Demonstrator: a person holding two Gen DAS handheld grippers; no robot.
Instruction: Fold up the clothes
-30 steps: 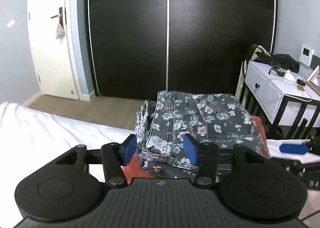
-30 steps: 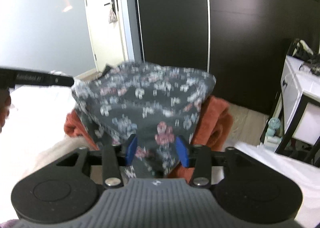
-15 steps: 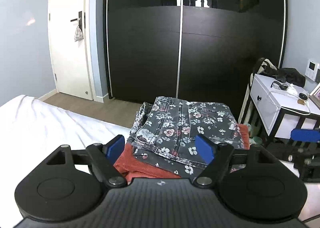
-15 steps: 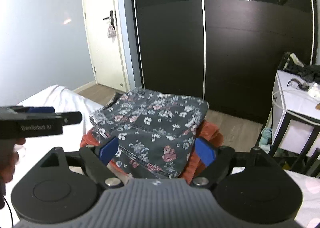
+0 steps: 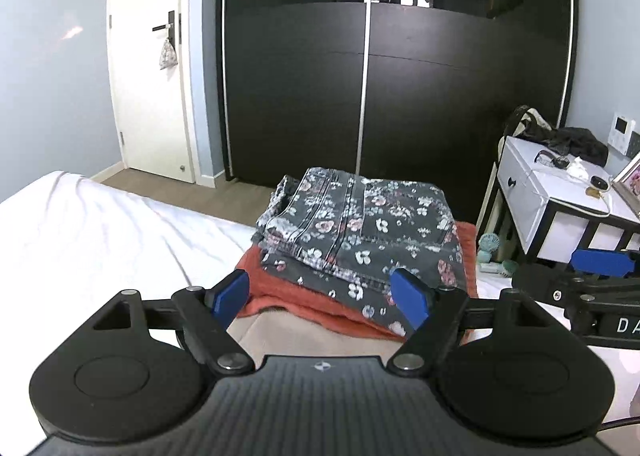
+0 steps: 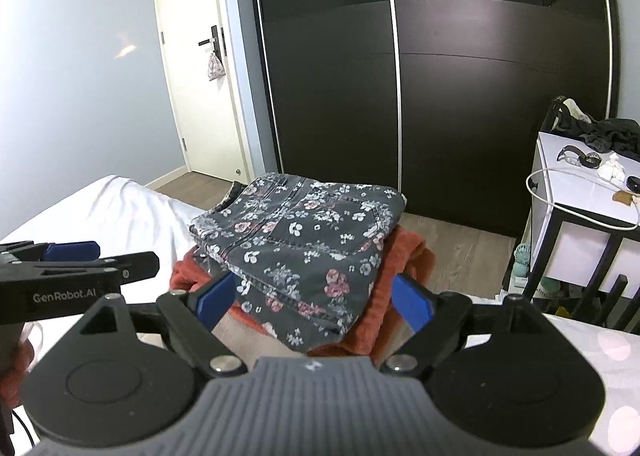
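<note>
A: where's the clothing?
B: folded floral jeans [image 5: 360, 232] on top of an orange garment [image 5: 280, 292], stacked on a beige one, all on the bed [image 5: 92, 232] near its foot end

A: grippers?
B: left gripper [image 5: 324, 298] spread wide, holding nothing, just short of the stack. right gripper [image 6: 316, 298] same, wide and empty, blue pads [image 6: 412, 302] either side of the jeans' near corner, not touching

A: background?
B: dark wardrobe [image 6: 440, 76], white door [image 5: 148, 68], white side table [image 6: 580, 208] at right

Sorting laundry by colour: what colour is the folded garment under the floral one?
Rust orange garment, clearest in the right wrist view.
</note>
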